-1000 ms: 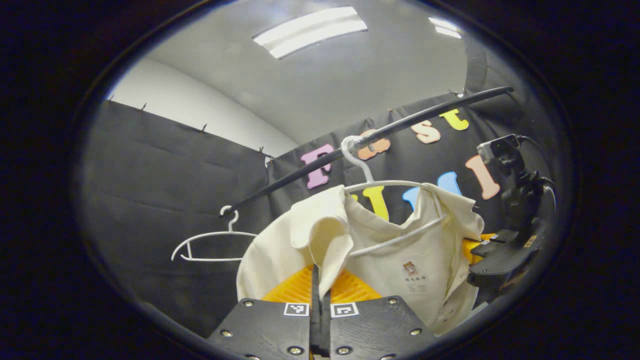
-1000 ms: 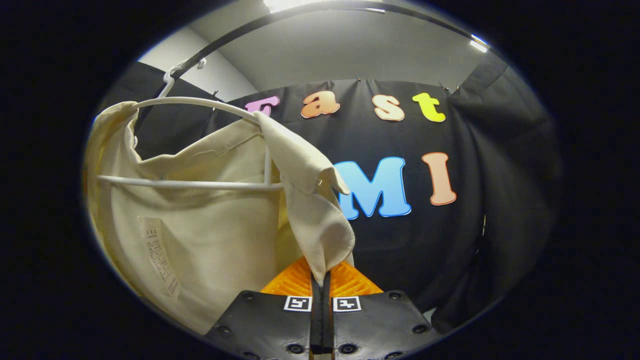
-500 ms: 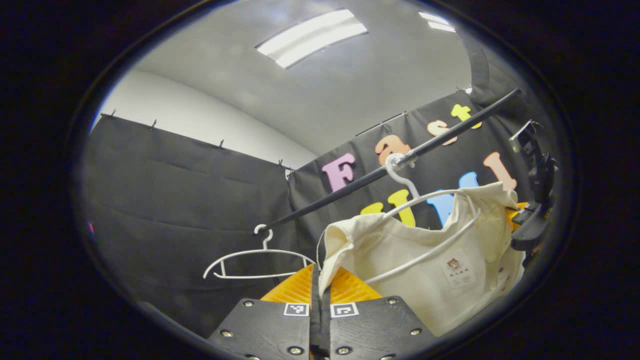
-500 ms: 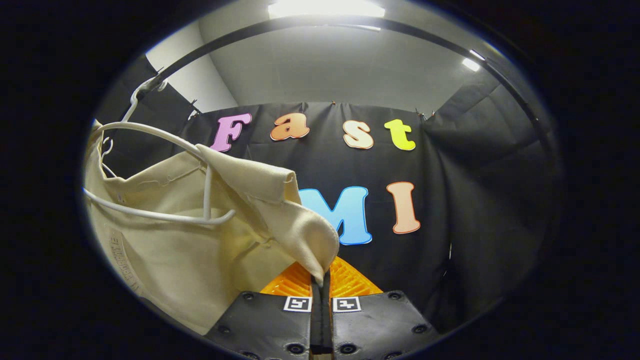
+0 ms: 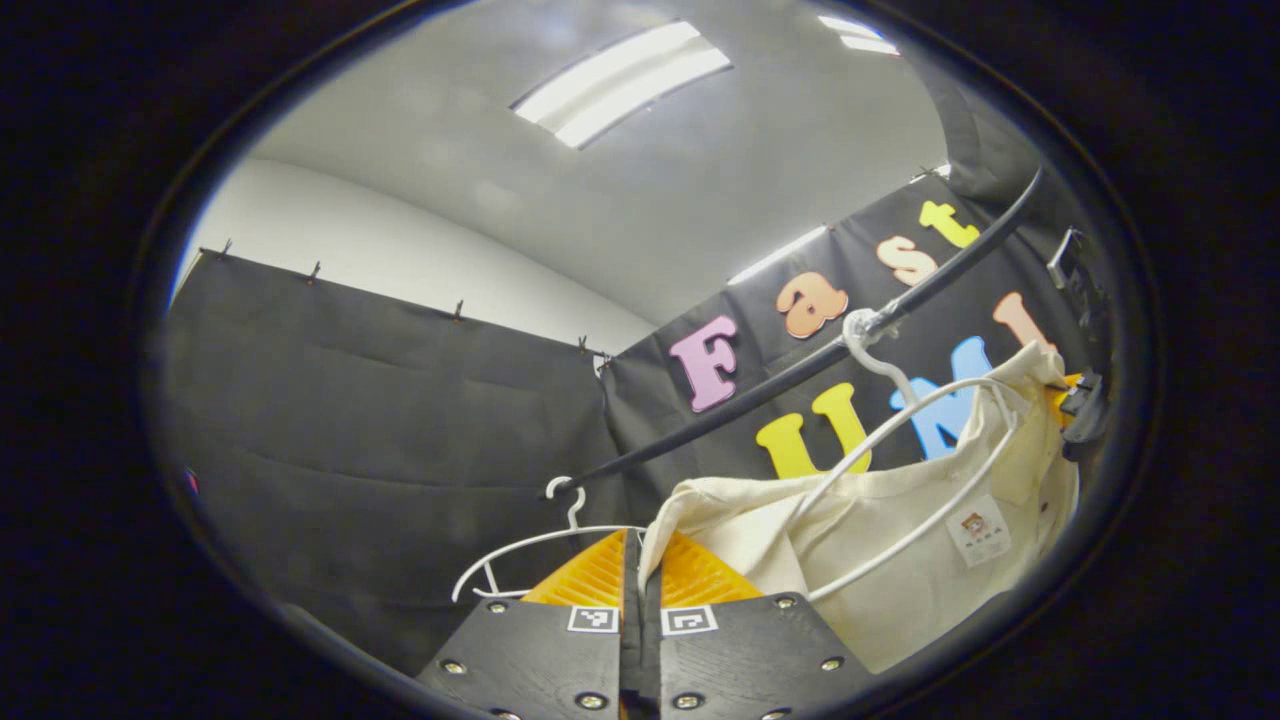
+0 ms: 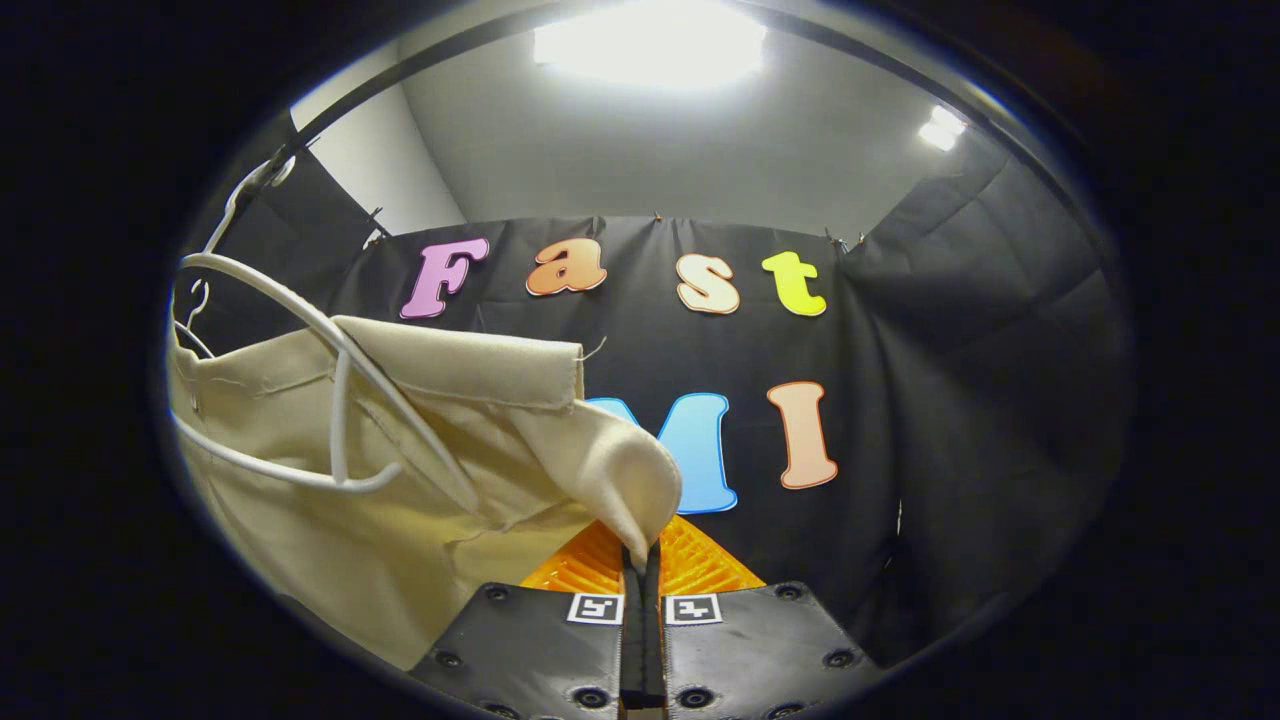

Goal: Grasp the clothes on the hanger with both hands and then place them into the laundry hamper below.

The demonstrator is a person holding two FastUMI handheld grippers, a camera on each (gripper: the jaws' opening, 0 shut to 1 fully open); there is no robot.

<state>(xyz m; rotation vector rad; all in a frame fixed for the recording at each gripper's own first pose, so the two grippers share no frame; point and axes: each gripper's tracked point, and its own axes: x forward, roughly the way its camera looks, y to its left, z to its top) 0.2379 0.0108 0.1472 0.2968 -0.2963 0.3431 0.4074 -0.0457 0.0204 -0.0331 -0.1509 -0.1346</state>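
A cream shirt (image 5: 880, 560) hangs on a white hanger (image 5: 900, 440) whose hook sits on the black rail (image 5: 800, 365). My left gripper (image 5: 640, 570) is shut on the shirt's left shoulder, pulling the cloth taut. In the right gripper view the same cream shirt (image 6: 400, 480) drapes over the white hanger (image 6: 300, 330), and my right gripper (image 6: 640, 560) is shut on a fold of its other shoulder. The other gripper (image 5: 1085, 405) shows at the far right edge of the left gripper view, against the shirt. The hamper is out of sight.
A bare white hanger (image 5: 530, 545) hangs on the rail to the left of the shirt. Black cloth walls close in the booth on all sides. Ceiling lights (image 6: 650, 40) glare overhead.
Both grippers have drawn the shirt's shoulders outward and lower. The shirt now stretches flatter across the hanger, and the hanger has tilted. Both stay shut on the cloth.
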